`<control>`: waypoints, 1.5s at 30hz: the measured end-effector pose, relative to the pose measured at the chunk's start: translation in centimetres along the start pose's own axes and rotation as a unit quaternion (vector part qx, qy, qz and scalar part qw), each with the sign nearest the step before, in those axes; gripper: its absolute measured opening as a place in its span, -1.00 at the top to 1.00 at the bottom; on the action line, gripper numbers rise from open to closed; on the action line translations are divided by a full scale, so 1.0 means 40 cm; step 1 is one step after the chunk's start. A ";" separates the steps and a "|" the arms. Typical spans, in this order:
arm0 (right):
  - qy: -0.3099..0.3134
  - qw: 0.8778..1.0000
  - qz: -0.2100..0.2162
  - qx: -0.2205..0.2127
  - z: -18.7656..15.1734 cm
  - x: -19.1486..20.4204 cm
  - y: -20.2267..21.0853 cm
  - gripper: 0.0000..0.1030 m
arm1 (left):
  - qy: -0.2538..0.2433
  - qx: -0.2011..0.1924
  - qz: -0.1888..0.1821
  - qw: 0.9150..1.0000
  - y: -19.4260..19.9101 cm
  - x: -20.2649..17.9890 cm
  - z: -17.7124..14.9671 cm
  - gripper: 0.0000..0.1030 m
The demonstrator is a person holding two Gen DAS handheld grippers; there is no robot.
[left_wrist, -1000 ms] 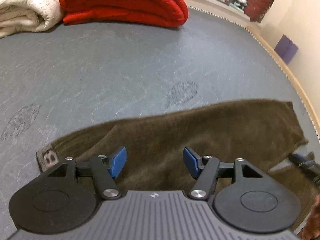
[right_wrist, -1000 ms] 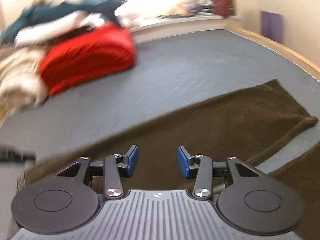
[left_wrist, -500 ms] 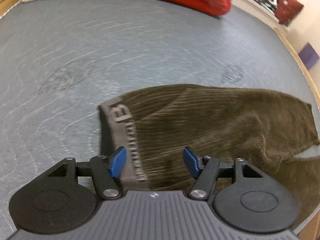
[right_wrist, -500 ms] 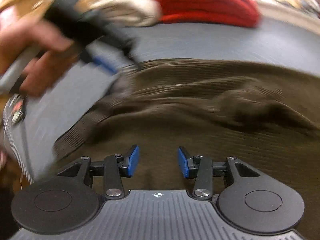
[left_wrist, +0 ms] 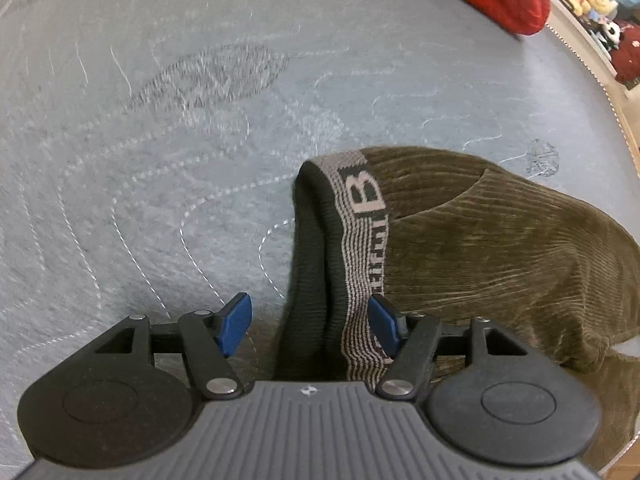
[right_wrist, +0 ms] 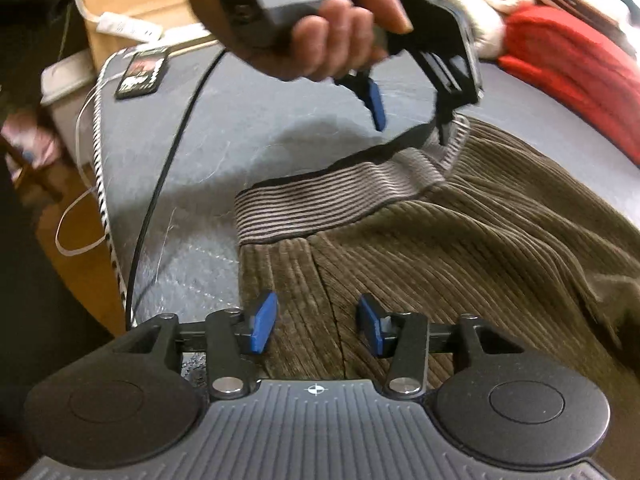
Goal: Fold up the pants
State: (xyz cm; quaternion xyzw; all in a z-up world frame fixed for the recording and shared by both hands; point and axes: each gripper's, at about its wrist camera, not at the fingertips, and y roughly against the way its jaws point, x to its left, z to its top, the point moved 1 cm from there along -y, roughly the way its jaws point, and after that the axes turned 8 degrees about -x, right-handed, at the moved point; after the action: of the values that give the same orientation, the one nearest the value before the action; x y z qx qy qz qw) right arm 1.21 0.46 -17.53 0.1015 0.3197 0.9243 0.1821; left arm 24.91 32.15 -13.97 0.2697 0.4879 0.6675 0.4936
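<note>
- Corduroy pants [left_wrist: 500, 248] in olive brown lie spread on a grey quilted mattress [left_wrist: 140, 140], their striped waistband [left_wrist: 362, 240] with a large letter B turned up towards the left wrist camera.
- Left gripper [left_wrist: 310, 326] points steeply down over the waistband; its blue pads [left_wrist: 236, 320] stand apart, one over the bare mattress, the other beside the striped band, and neither presses on the cloth.
- Seen from the right wrist camera, that same left gripper [right_wrist: 412, 114] sits in a person's hand [right_wrist: 320, 28], its fingers straddling the far raised corner of the waistband [right_wrist: 340, 204].
- Right gripper [right_wrist: 316, 328] hovers over the near part of the pants [right_wrist: 460, 256], by a seam just below the waistband; its jaws have just been opening, with cloth under them and nothing pinched between the pads.
- Red folded bedding [right_wrist: 576, 80] lies well apart from the pants at the far side of the mattress, with cream bedding [right_wrist: 476, 12] beside it.
- At the mattress's left edge a black cable [right_wrist: 168, 184] and a white cord [right_wrist: 80, 200] hang down, near a small dark card [right_wrist: 142, 74] and a cardboard box [right_wrist: 132, 28].
</note>
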 end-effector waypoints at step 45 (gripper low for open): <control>-0.290 0.951 -0.059 0.087 -0.055 -0.358 0.021 0.37 | -0.159 0.014 -0.029 0.987 0.037 -0.206 -0.061 0.24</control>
State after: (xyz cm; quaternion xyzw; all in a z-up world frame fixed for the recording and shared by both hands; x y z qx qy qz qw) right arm 13.37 -7.13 -19.72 0.3611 0.3382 0.8112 0.3118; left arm 25.30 23.57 -12.54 0.3650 0.4202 0.5942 0.5806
